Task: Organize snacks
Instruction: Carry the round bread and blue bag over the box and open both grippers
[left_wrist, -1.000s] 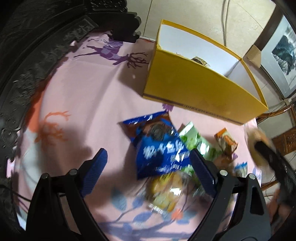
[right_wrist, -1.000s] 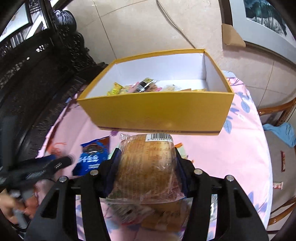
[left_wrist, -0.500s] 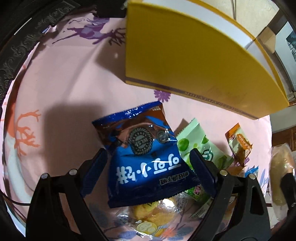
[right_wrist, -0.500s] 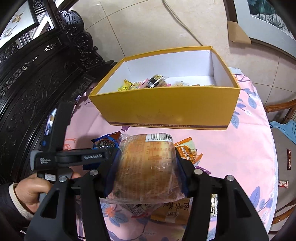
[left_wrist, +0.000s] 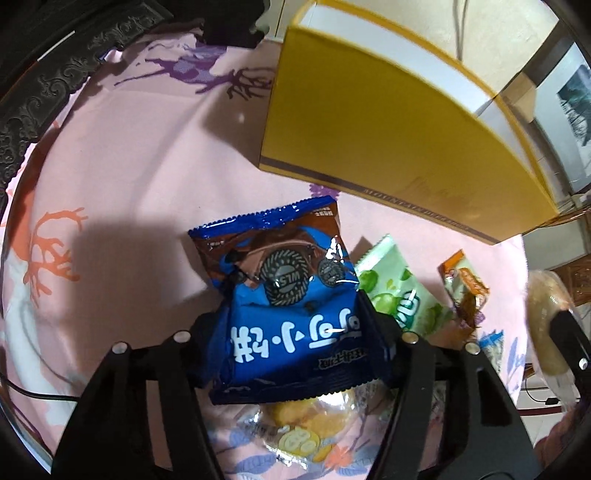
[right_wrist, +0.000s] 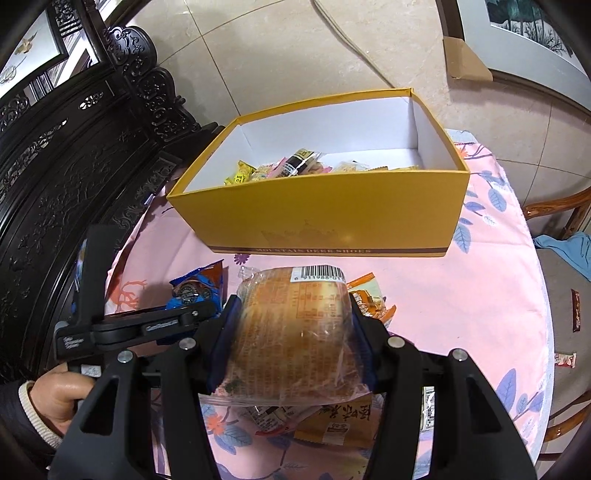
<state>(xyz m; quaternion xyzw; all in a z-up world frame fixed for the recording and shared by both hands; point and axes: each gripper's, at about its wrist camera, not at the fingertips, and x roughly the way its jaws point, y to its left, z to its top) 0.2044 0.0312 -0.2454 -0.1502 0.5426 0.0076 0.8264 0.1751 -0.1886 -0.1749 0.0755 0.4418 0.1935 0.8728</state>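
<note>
Our left gripper is closing its jaws on the blue packet at frame centre, while our right gripper clamps a wrapped bread.

A round table wears a pink cloth printed with blue leaves and deer. The floor is pale glossy tile, crossed by a light cable. Dark carved wooden furniture stands on the left. A framed picture leans by the wall, and a wooden chair carries blue fabric.
</note>
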